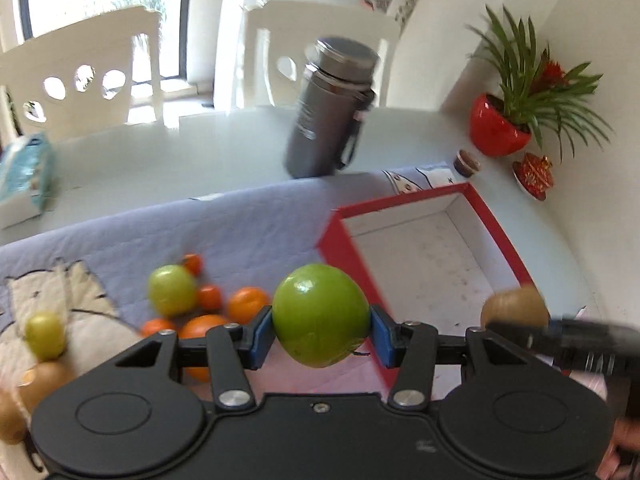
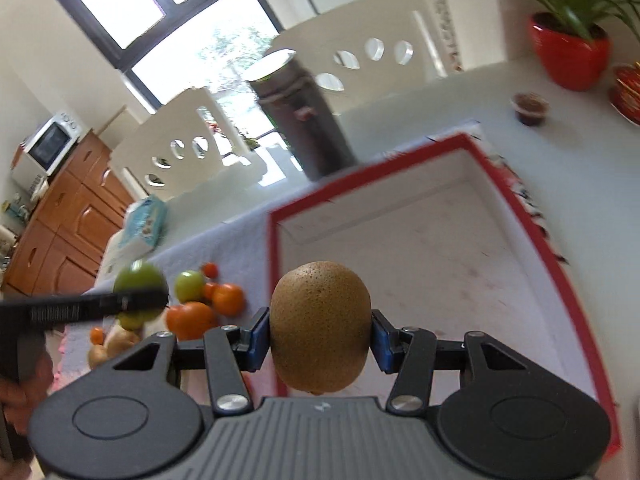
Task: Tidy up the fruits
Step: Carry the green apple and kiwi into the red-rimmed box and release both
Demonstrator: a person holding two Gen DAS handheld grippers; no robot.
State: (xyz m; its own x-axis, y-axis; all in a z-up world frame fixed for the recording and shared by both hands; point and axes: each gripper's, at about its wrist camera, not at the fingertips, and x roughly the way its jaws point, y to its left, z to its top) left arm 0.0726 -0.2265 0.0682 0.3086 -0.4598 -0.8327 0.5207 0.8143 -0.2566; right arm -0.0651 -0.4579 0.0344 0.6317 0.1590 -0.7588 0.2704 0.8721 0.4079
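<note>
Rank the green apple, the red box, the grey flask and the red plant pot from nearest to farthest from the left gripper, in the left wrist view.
1. Green apple, clamped in the left gripper.
2. Red box, just ahead, right.
3. Grey flask, beyond the box, centre.
4. Red plant pot, far right, by the wall.

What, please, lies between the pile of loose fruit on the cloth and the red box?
In the left wrist view, the green apple held in the left tongs hangs between the fruit pile and the red box; below it is only lilac cloth.
</note>
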